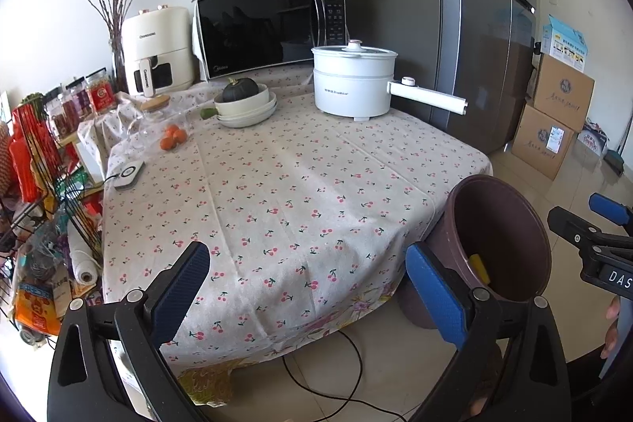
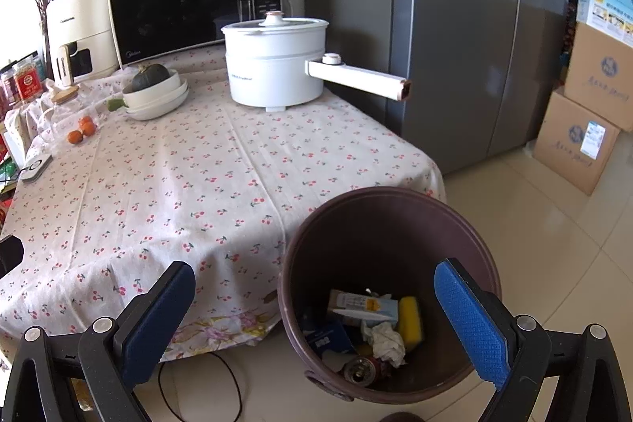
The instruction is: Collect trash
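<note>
A dark brown trash bin (image 2: 389, 208) stands on the floor at the table's right corner. Inside lie a yellow sponge (image 2: 411, 321), a crumpled white tissue (image 2: 385, 341), a small carton (image 2: 364, 305), a dark blue packet (image 2: 330, 337) and a drink can (image 2: 362, 370). My right gripper (image 2: 312, 319) hovers open above the bin's near rim with nothing between its fingers. My left gripper (image 1: 308, 291) stands open over the table's front edge, empty. The left wrist view shows the bin (image 1: 494, 220) at right with the sponge (image 1: 480, 267) inside, and the right gripper's fingertips (image 1: 609, 208) beyond it.
The cherry-print tablecloth (image 2: 198, 184) carries a white electric pot (image 2: 277, 62), stacked bowls with a dark squash (image 2: 156, 93), small oranges (image 2: 81, 131), a microwave (image 2: 190, 2) and an air fryer (image 2: 77, 34). A grey fridge (image 2: 467, 46), cardboard boxes (image 2: 585, 137), a cluttered rack (image 1: 35, 204) and a floor cable (image 2: 233, 378) surround it.
</note>
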`<state>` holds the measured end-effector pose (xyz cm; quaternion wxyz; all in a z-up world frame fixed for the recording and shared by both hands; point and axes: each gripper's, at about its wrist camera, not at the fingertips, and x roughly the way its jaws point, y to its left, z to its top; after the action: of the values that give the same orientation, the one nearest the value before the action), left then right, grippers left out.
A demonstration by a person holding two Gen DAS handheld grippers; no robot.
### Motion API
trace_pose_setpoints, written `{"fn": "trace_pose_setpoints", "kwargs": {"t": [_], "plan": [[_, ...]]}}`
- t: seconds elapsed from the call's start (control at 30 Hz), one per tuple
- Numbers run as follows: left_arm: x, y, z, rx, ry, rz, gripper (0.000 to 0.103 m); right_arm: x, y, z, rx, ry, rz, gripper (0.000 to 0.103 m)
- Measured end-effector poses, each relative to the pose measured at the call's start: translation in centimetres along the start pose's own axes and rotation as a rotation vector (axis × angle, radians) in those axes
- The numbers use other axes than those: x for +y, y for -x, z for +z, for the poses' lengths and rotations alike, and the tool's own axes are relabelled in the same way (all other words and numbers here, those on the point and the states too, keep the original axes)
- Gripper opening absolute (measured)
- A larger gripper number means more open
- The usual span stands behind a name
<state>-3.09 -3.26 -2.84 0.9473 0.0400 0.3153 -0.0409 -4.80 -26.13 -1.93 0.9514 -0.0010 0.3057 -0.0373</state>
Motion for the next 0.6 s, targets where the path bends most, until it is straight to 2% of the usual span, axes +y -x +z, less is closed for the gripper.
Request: {"fn": "trace_pose_setpoints", "kwargs": {"t": [0.6], "plan": [[-0.79, -0.32, -0.03, 0.003, -0.023, -0.005, 0.101, -0.84, -0.04, 0.15, -0.003, -0.029, -0.008, 0.100]]}}
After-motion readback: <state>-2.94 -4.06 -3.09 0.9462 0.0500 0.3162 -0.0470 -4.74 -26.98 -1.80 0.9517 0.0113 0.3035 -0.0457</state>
